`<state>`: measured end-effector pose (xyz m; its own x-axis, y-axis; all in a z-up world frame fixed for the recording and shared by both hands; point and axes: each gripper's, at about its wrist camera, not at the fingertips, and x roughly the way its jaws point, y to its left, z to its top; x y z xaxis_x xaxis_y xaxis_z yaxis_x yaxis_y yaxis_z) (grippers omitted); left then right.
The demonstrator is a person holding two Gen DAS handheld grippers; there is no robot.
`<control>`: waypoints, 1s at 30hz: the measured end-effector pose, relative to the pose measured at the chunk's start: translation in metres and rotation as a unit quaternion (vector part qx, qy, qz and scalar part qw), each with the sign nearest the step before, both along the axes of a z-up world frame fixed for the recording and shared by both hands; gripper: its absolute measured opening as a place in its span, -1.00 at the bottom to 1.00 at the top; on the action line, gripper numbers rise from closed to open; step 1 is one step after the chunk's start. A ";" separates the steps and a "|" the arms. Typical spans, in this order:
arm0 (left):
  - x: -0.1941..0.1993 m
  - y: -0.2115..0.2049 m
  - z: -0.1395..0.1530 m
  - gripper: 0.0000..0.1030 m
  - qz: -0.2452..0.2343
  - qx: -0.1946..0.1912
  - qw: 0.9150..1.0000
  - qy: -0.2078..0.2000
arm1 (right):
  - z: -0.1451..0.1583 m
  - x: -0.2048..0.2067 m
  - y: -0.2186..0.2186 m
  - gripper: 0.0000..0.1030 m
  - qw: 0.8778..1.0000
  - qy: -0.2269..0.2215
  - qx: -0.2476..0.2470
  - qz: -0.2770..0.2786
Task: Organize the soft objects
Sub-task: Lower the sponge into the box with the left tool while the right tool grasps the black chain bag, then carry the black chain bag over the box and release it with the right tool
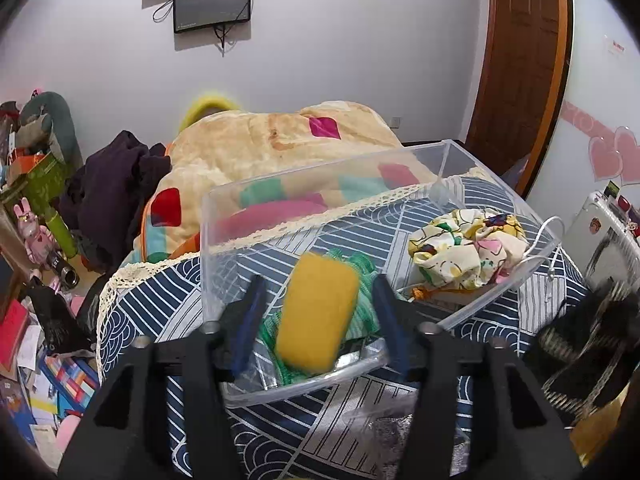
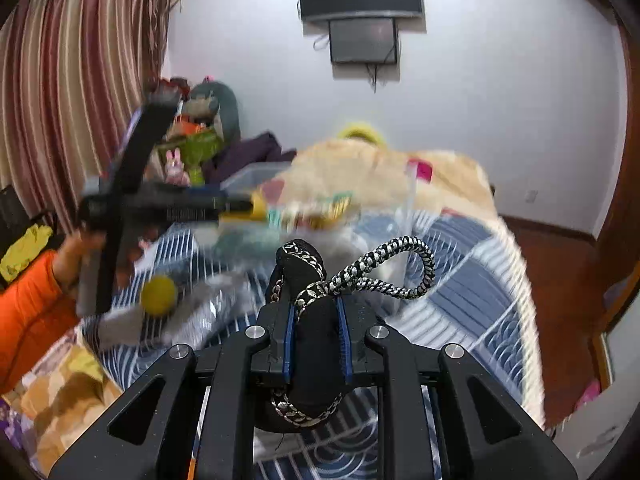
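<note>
Bin (image 1: 224,216) open above (walls block).

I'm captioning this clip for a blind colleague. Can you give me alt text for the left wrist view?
The open left gripper hangs over a clear plastic bin on a patterned bed, with a blurred yellow sponge between its fingers, untouched by them, above a green cloth. A floral fabric bundle lies at the bin's right end.

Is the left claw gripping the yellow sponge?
No. The left claw is open, its blue fingers clear of the yellow sponge on either side.
</note>
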<state>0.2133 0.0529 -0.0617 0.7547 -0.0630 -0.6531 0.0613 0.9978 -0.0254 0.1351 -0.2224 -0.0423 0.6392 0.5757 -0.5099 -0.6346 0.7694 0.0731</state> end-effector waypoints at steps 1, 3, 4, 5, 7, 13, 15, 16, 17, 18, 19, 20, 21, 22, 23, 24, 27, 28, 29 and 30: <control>-0.002 -0.001 0.002 0.31 0.001 0.001 1.000 -0.004 | 0.007 0.002 0.000 -0.69 1.000 -0.007 0.005 -0.001; -0.005 -0.001 0.006 0.31 -0.002 0.002 1.000 -0.012 | 0.022 0.005 0.000 -0.69 1.000 -0.022 0.017 -0.004; -0.007 -0.002 0.009 0.32 -0.002 0.003 1.000 -0.015 | 0.028 0.006 0.001 -0.69 0.999 -0.028 0.021 -0.005; -0.009 -0.002 0.012 0.36 -0.002 0.003 1.000 -0.018 | 0.036 0.009 0.003 -0.69 0.999 -0.038 0.025 -0.007; -0.015 0.000 0.019 0.47 -0.001 0.000 1.000 -0.028 | 0.049 0.016 0.006 -0.69 0.998 -0.051 0.033 -0.009; -0.035 0.009 0.039 0.85 0.009 -0.012 0.998 -0.061 | 0.065 0.043 0.028 -0.69 0.997 -0.060 0.054 -0.020; -0.038 0.012 0.042 0.87 0.013 -0.014 0.998 -0.067 | 0.063 0.055 0.038 -0.69 0.997 -0.052 0.053 -0.024; -0.040 0.014 0.042 0.88 0.015 -0.015 0.997 -0.068 | 0.059 0.063 0.045 -0.69 0.997 -0.045 0.049 -0.025; -0.042 0.016 0.042 0.89 0.018 -0.017 0.997 -0.068 | 0.055 0.067 0.050 -0.69 0.998 -0.038 0.046 -0.026; -0.042 0.018 0.041 0.89 0.019 -0.020 0.997 -0.067 | 0.051 0.072 0.056 -0.69 0.998 -0.029 0.041 -0.026; -0.044 0.019 0.040 0.89 0.021 -0.022 0.997 -0.066 | 0.044 0.078 0.062 -0.69 0.999 -0.016 0.034 -0.027; -0.045 0.022 0.037 0.89 0.024 -0.025 0.997 -0.064 | 0.038 0.082 0.067 -0.69 0.999 -0.004 0.028 -0.026; -0.045 0.024 0.036 0.89 0.026 -0.028 0.997 -0.062 | 0.033 0.088 0.071 -0.69 0.999 0.007 0.022 -0.026; -0.046 0.027 0.033 0.89 0.028 -0.030 0.997 -0.060 | 0.026 0.092 0.075 -0.69 0.999 0.020 0.018 -0.025; -0.048 0.029 0.030 0.89 0.030 -0.032 0.997 -0.057 | 0.019 0.098 0.078 -0.69 0.999 0.036 0.013 -0.024; -0.048 0.032 0.027 0.89 0.032 -0.034 0.997 -0.055 | 0.015 0.101 0.080 -0.69 0.999 0.046 0.010 -0.024; -0.052 0.036 0.018 0.89 0.034 -0.038 0.998 -0.044 | 0.003 0.107 0.085 -0.68 0.997 0.065 -0.013 -0.025; -0.054 0.038 0.014 0.89 0.033 -0.040 0.998 -0.041 | 0.002 0.107 0.086 -0.66 0.997 0.069 -0.020 -0.024; -0.056 0.038 0.011 0.89 0.032 -0.041 0.998 -0.038 | -0.001 0.106 0.086 -0.62 0.997 0.074 -0.031 -0.019; -0.057 0.037 0.009 0.89 0.032 -0.042 0.998 -0.036 | -0.002 0.104 0.085 -0.58 0.996 0.076 -0.039 -0.018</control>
